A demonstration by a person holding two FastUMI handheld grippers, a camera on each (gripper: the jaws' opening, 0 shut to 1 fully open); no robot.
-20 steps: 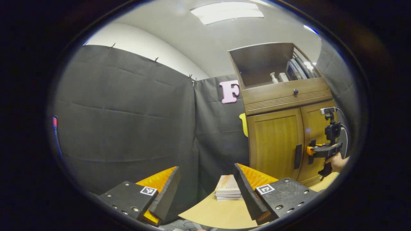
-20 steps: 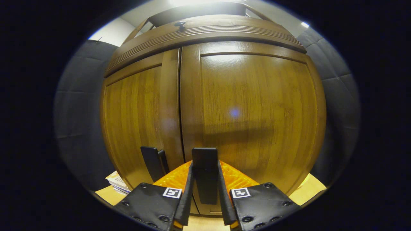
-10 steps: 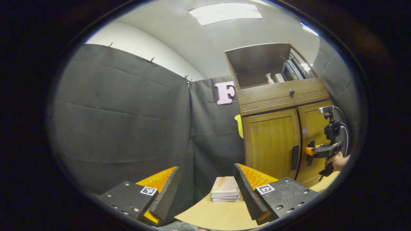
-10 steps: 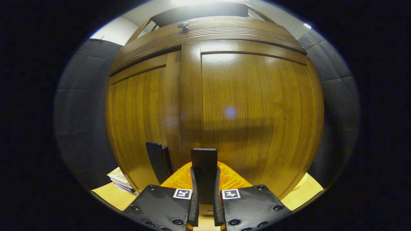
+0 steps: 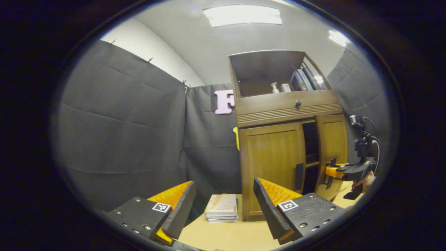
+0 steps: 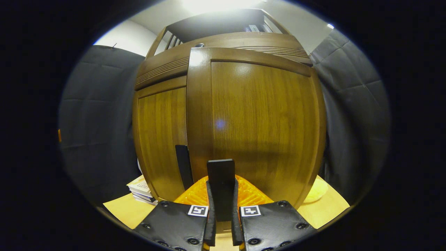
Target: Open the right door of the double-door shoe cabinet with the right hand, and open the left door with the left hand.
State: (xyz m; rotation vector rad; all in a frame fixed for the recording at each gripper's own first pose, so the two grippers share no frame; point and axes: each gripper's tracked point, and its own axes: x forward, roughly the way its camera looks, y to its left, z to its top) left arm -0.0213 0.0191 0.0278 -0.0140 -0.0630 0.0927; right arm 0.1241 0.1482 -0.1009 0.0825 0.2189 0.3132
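Shoe cabinet [image 5: 278, 111]: a wooden double-door unit standing on the desk [image 5: 230, 233], against the black cloth wall.
Right door [image 6: 258, 129]: swung partly out from the cabinet front; in the left gripper view [image 5: 331, 153] a dark gap separates it from the left door.
Right door handle [image 6: 220, 188]: a dark vertical bar, sitting between my right fingers.
Right hand-held gripper [image 6: 221, 226]: my fingers are closed on the right door handle, one on each side; in the left gripper view [image 5: 334, 170] it appears at the door, with my hand [image 5: 364, 181] behind it.
Left door [image 5: 273, 164]: flush with the cabinet front, closed.
Left door handle [image 5: 299, 176]: a dark vertical bar near the door's inner edge, with nothing touching it.
Left hand-held gripper [image 5: 223, 198]: my fingers are spread wide with nothing between them, well apart from the cabinet.
Books [image 5: 222, 208]: a small stack lying flat on the desk, just beside the cabinet's left corner.
Upper shelf [image 5: 275, 75]: an open compartment above the drawer, holding several small items.
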